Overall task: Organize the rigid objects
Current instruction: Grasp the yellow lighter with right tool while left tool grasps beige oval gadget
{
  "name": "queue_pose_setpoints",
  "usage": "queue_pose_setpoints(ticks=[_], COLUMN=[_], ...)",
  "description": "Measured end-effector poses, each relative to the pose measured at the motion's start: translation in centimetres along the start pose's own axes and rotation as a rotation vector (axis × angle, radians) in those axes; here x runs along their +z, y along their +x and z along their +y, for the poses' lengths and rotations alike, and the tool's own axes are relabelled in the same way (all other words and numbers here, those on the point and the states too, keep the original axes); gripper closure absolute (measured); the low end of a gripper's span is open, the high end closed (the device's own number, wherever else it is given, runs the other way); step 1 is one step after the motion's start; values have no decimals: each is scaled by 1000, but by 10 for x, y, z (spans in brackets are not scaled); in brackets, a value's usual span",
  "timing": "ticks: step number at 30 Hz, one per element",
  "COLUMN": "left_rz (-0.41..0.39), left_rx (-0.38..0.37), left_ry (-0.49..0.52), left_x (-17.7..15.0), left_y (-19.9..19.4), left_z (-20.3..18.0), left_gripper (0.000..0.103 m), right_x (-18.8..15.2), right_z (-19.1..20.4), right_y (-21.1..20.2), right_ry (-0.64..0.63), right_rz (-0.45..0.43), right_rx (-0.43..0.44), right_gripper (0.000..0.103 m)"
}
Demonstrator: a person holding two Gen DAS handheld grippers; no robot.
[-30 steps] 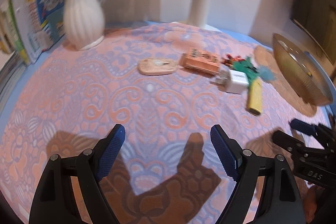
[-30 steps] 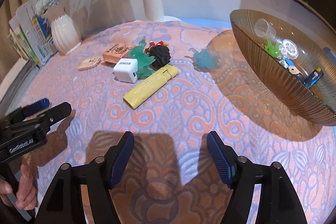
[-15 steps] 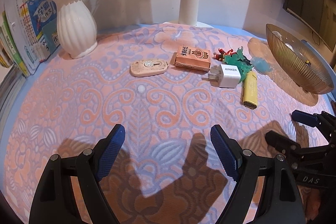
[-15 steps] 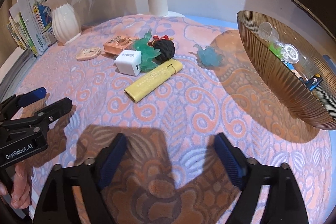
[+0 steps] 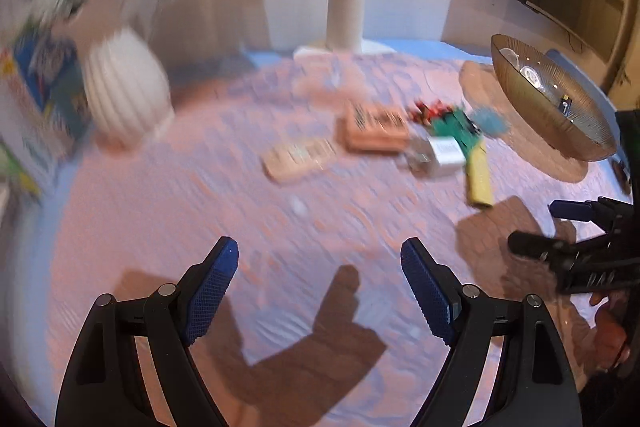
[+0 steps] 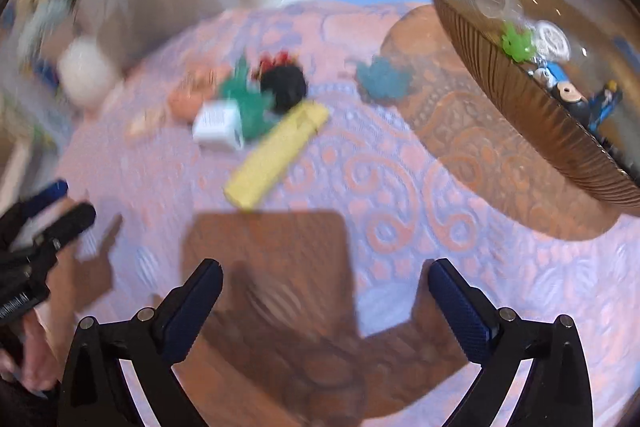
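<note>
Both grippers, left [image 5: 320, 283] and right [image 6: 325, 303], are held empty above the cloth; the right's jaws are opening; the yellow bar [image 6: 276, 157], nearest, is best straddled lengthwise before the bowl [image 6: 532, 131].

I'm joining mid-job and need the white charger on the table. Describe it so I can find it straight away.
Start at the big ribbed brown bowl on the patterned tablecloth, then look across to the cluster of small things mid-table. At that cluster's near edge, beside the long yellow lighter, sits the charger. It is the only white, boxy cube there, against a green toy.
</note>
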State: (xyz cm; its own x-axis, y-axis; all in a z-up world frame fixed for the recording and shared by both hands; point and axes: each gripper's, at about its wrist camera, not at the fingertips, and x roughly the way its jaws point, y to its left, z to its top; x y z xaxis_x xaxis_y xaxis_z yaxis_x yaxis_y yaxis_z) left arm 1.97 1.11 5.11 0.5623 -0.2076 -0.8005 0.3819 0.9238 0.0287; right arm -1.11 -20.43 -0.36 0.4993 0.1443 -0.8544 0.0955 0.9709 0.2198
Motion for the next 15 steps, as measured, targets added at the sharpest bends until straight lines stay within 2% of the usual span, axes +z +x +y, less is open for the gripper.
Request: queue_pose_setpoints(ticks=[3,6,11,13,15], left_rz=[39,78,79,59,70], left_rx=[48,78,58,25,-18], left_ry=[81,125,115,97,72], left_x=[17,28,46,52,57], left_y=[24,53,85,91,95], left_z=[8,17,31,34,35], left_gripper=[21,21,20,20,28], right_x=[7,9,15,20,21], right_z=[18,46,62,62,63], right_y=[10,20,32,34,30], right_ry=[-4,-105,-102,-85,-106], right_rz=[-47,-72,-111,-129,-147], right_rx=[-39,-96,-167,-179,-173], right_gripper=[2,6,6,13,41])
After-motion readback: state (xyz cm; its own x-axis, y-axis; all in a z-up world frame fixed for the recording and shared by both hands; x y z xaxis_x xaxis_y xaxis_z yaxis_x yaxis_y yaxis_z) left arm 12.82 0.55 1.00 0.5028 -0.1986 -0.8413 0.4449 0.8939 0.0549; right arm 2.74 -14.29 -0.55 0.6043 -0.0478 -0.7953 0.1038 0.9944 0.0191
